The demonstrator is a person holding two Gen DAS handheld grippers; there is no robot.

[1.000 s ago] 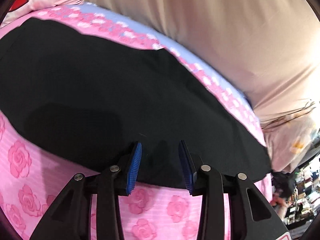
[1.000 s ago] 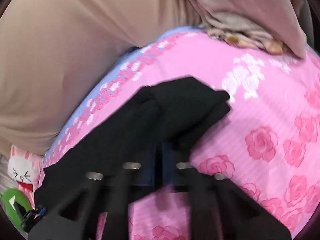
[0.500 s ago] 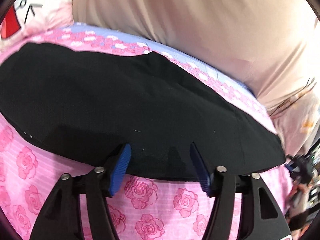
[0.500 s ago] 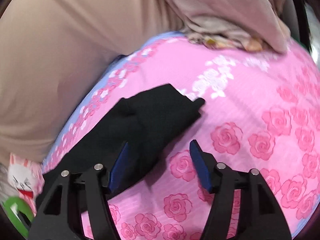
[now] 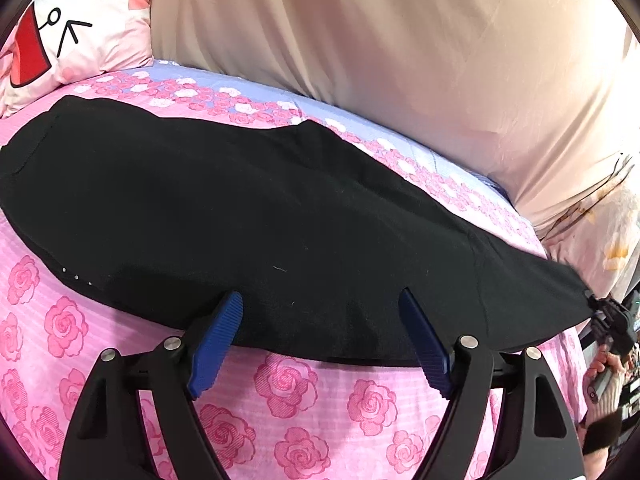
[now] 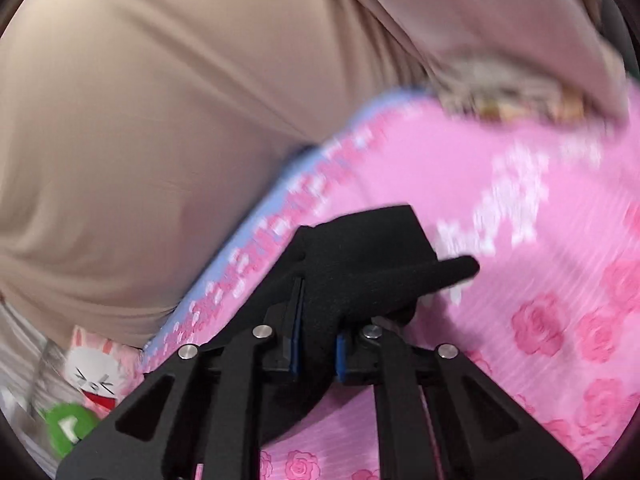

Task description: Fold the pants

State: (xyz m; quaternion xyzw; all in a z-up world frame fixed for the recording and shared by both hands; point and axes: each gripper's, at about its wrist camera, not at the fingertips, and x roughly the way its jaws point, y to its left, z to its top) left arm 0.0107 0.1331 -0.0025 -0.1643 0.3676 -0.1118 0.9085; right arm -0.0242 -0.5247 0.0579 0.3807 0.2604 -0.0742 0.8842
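Black pants (image 5: pixel 248 216) lie flat and lengthwise across a pink rose-print bed sheet (image 5: pixel 296 412). My left gripper (image 5: pixel 320 340) is open and empty, its blue pads just at the pants' near edge, over the sheet. In the right wrist view my right gripper (image 6: pixel 316 344) is shut on the leg end of the pants (image 6: pixel 360 256), and the cloth bunches up between the jaws and lifts off the sheet (image 6: pixel 520 280). In the left wrist view the right gripper (image 5: pixel 612 320) shows at the pants' far right end.
A beige bedcover or curtain (image 5: pixel 400 40) rises behind the bed. A cartoon rabbit pillow (image 5: pixel 60 32) lies at the bed's left end, also in the right wrist view (image 6: pixel 92 372). A green object (image 6: pixel 68 428) sits beside it. Crumpled bedding (image 6: pixel 500 92) lies at the right end.
My right gripper was open half a second ago and has shut on the pants' leg end. My left gripper has opened wider and drawn back to the pants' near edge.
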